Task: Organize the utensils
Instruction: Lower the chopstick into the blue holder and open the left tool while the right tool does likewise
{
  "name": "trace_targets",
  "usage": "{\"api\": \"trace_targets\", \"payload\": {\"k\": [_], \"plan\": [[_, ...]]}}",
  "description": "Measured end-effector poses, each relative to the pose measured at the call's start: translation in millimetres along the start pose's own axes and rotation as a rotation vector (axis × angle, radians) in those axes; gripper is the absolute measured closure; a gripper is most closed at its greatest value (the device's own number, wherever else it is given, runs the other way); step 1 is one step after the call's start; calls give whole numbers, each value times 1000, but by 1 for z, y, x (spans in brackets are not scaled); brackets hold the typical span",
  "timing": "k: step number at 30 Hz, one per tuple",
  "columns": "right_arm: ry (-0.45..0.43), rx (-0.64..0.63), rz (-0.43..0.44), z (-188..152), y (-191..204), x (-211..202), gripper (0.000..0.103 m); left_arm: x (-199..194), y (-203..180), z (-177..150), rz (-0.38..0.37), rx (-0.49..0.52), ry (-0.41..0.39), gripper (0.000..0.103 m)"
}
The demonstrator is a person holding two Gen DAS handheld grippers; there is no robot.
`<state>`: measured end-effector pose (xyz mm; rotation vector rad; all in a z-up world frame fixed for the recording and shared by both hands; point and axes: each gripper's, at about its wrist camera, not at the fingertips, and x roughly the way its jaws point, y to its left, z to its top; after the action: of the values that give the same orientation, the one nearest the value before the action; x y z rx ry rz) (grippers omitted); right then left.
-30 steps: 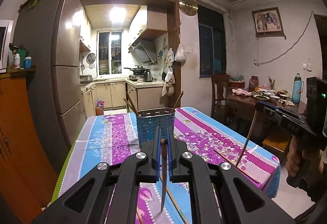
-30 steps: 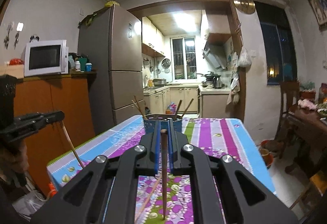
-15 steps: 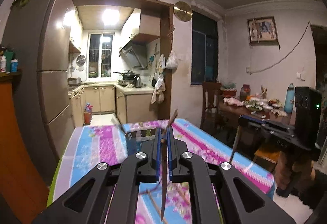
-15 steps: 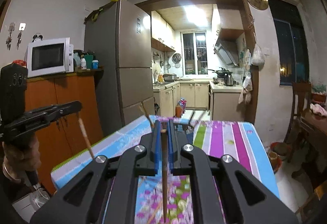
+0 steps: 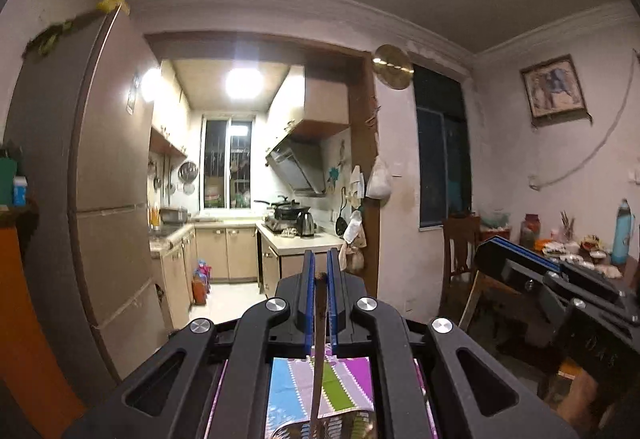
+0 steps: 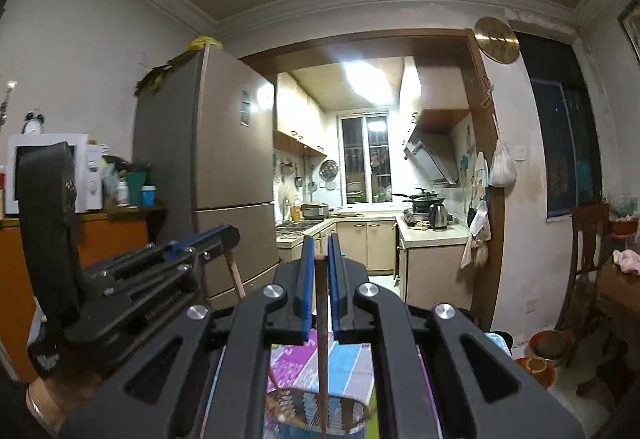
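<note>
In the left wrist view my left gripper is shut on a brown chopstick that hangs straight down from its blue pads. Its lower end sits over the rim of the utensil holder at the bottom edge. My right gripper is likewise shut on a hanging chopstick, whose tip reaches into the blue utensil holder. Other sticks lean inside that holder. Each gripper shows in the other's view: the right one and the left one, side by side above the striped tablecloth.
A tall fridge and an orange cabinet with a microwave stand to the left. The kitchen doorway lies ahead. A wooden chair and a dining table with dishes and a blue bottle are at the right.
Both grippers rose and moved forward over the table with their chopsticks. The utensil holder, which stood ahead of them before, now lies beneath the fingers at the bottom edge of each view.
</note>
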<state>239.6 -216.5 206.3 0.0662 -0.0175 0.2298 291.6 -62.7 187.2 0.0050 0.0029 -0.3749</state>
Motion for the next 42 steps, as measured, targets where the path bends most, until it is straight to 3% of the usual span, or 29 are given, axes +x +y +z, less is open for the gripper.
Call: {"api": "trace_targets", "payload": {"k": [4, 10, 15, 19, 21, 25, 30, 35, 42], "plan": [[17, 14, -41, -23, -12, 35, 98, 36, 4, -22, 14, -18, 16, 96], [111, 74, -47, -73, -21, 74, 98, 71, 16, -74, 22, -78, 124, 96], [181, 67, -53, -105, -16, 82, 97, 72, 18, -105, 44, -53, 180, 96], [220, 47, -62, -112, -11, 84, 94, 70, 28, -114, 58, -80, 215, 96], [207, 52, -66, -105, -12, 78, 87, 65, 30, -110, 63, -78, 204, 96], [133, 51, -73, -77, -16, 51, 86, 37, 29, -82, 108, -33, 134, 96], [51, 81, -90, -49, -31, -1, 86, -1, 12, -63, 245, 128, 79, 95], [44, 107, -83, -54, -38, -46, 80, -34, -4, -73, 344, 222, 94, 95], [121, 83, -84, -82, -38, -101, 80, -86, -20, -105, 406, 249, 109, 95]]}}
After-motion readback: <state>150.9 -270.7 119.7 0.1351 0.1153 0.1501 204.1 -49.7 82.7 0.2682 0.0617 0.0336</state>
